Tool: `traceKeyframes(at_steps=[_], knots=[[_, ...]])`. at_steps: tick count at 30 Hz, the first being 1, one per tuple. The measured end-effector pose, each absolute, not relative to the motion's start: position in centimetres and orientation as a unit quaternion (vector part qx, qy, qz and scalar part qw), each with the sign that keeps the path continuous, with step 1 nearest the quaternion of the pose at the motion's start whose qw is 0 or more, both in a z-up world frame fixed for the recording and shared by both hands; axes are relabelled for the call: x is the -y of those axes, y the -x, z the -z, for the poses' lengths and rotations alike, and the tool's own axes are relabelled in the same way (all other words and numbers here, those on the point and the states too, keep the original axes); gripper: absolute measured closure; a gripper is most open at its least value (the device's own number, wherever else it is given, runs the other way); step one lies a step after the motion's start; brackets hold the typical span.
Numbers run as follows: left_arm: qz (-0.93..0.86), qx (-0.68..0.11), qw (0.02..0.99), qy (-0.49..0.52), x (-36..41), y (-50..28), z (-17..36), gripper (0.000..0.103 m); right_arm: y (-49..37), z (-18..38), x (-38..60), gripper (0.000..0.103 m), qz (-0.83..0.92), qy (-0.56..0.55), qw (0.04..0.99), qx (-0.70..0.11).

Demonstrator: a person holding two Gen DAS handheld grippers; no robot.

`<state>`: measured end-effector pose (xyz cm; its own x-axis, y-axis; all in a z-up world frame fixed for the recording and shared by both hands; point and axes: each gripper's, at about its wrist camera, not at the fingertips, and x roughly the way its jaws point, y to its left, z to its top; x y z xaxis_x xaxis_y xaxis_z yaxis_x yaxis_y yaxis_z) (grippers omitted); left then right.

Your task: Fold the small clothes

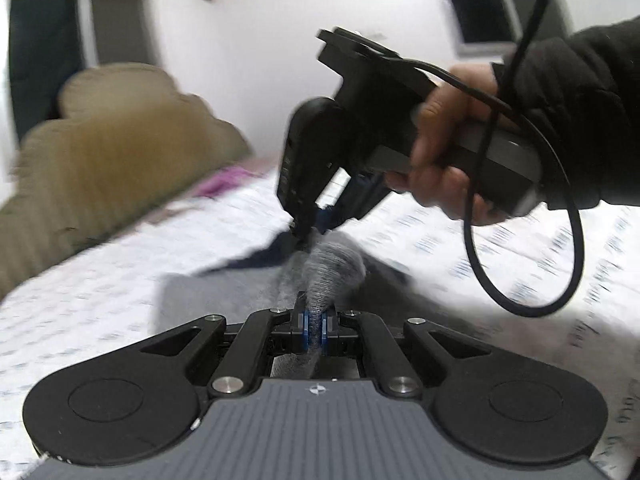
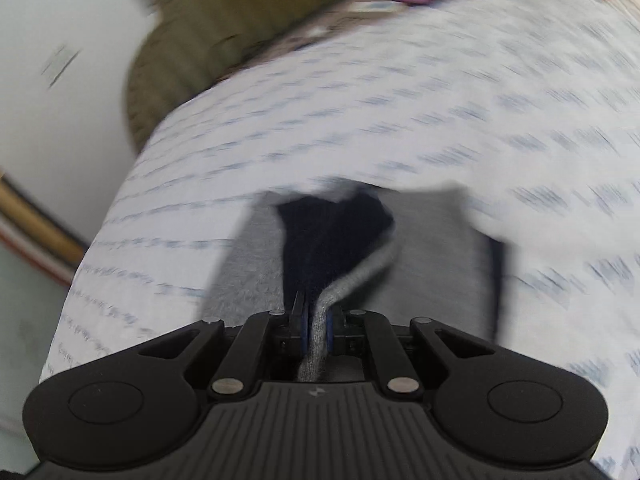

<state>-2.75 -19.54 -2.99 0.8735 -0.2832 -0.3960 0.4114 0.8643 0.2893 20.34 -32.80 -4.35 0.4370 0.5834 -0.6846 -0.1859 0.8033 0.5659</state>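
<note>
Left gripper [image 1: 314,326]: its fingers are clamping a bunched ridge of the grey garment [image 1: 332,268], which is running straight ahead from the tips
Right gripper [image 2: 316,330]: its fingers are pinching a grey edge with dark navy lining [image 2: 320,236] opening just beyond them
Right gripper from the left view [image 1: 302,236]: it is biting the far end of the same ridge, the person's hand [image 1: 448,152] gripping the handle
Garment: the rest is lying on the patterned white bedspread [image 2: 360,120] beneath both grippers
Picture: blurring
</note>
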Motion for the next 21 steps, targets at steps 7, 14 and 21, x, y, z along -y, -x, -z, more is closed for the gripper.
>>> traceKeyframes(at_steps=[7, 14, 21], knots=[[0.194, -0.187, 0.939, -0.211, 22.3, 1.9, 3.8, 0.096, -20.1, 6.2, 35.1, 0.095, -0.241, -0.241, 0.818, -0.464], [0.209, -0.211, 0.931, -0.211, 24.0, 1.4, 4.2, 0.096, -21.2, 6.5, 36.2, 0.095, -0.234, -0.228, 0.822, -0.467], [0.251, -0.235, 0.922, -0.18, 22.1, 0.8, 4.5, 0.076, -20.6, 8.0, 37.2, 0.093, -0.238, -0.269, 0.814, -0.457]])
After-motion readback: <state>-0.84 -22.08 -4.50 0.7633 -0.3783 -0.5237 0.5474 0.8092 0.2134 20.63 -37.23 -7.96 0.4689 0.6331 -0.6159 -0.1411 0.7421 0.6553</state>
